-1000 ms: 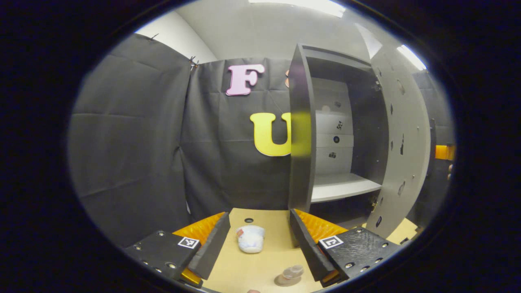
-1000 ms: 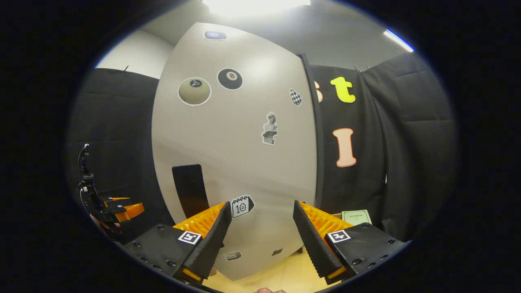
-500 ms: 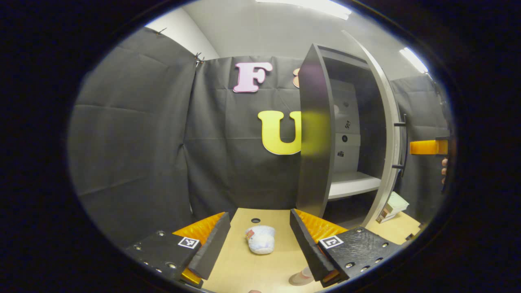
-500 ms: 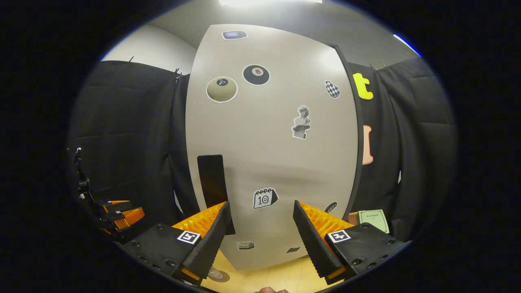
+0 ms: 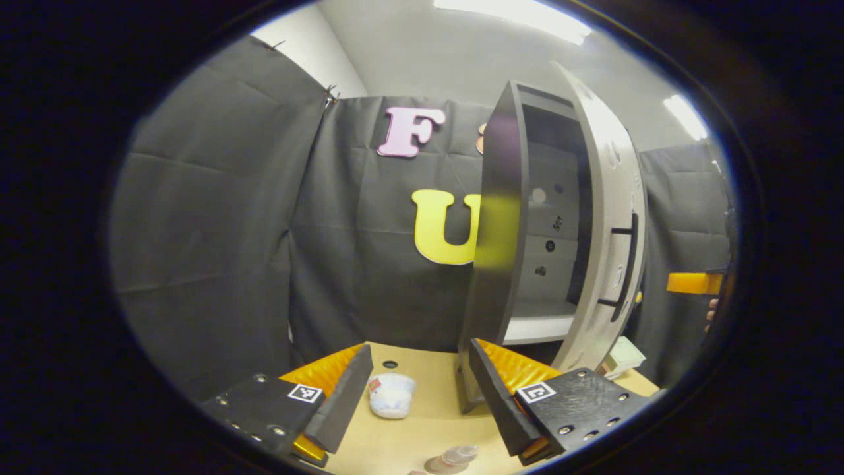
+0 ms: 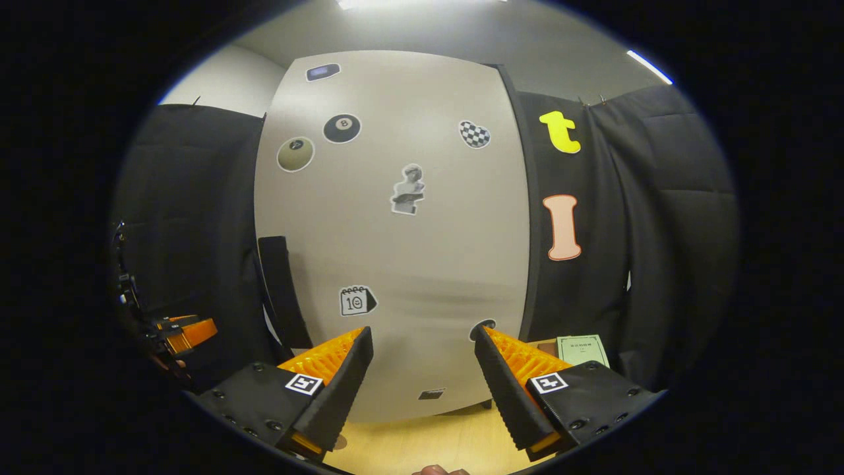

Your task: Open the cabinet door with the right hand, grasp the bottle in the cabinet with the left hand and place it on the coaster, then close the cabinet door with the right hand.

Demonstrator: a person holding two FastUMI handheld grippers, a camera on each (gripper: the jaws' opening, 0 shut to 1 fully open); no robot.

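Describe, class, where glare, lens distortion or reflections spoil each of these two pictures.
Left gripper view: ceiling lights glare, and the cabinet's dark side panel mirrors the yellow wall colour. Right gripper view: fisheye bulges the cabinet door into curved edges, with its upper area lit brighter than its lower.

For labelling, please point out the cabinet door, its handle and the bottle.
cabinet door (image 6: 395, 251), right gripper view, middle of its front.
handle (image 6: 283, 293), right gripper view, mid bar.
bottle (image 5: 456, 455), left gripper view, its body.

The cabinet door (image 5: 610, 251), nearly shut, hides most of the cabinet's inside; the bottle (image 5: 456, 455) is cut off at the picture's bottom edge.
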